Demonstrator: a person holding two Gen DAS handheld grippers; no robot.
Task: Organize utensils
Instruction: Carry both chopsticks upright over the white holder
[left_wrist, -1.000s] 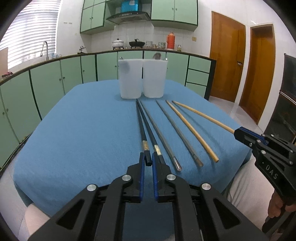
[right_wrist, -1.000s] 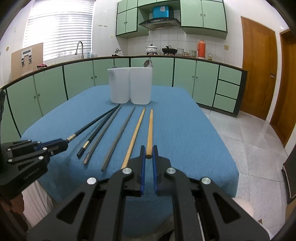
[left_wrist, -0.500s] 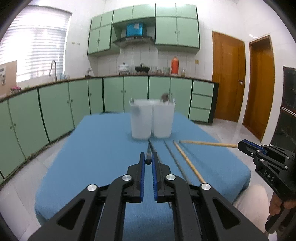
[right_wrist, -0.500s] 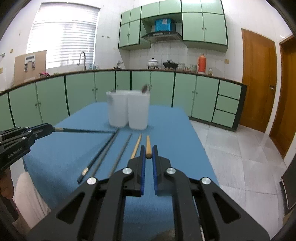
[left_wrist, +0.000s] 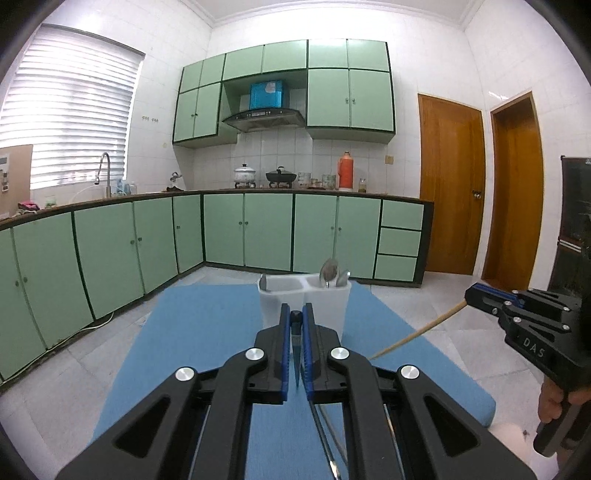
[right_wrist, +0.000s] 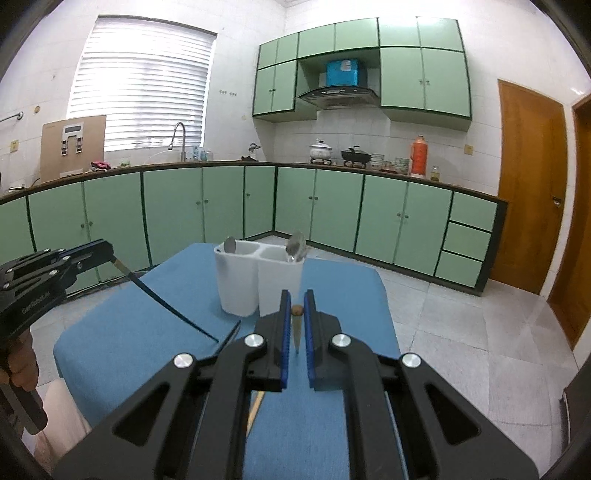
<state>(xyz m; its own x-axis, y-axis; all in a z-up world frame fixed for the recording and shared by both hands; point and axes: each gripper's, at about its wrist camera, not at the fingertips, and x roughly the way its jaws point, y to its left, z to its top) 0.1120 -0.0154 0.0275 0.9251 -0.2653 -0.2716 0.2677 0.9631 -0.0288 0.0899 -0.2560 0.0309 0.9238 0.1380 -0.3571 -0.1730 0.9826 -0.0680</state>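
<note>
Here your left tool (left_wrist: 296, 316) is clamped shut on the thick end of a long black chopstick (right_wrist: 173, 308), which slopes down from it with the thin tip near the blue cloth-covered table (right_wrist: 122, 343). Past it, at the far end of the table, stands the white two-compartment plastic holder (right_wrist: 255, 280), with one metal spoon (right_wrist: 230, 244) in its left compartment and more spoons in the right. To the right, your right tool (right_wrist: 296, 310) is pinched closed on the end of a light wooden chopstick (left_wrist: 417, 334), also raised at a slant. Other chopsticks lie on the cloth beneath your tools.
</note>
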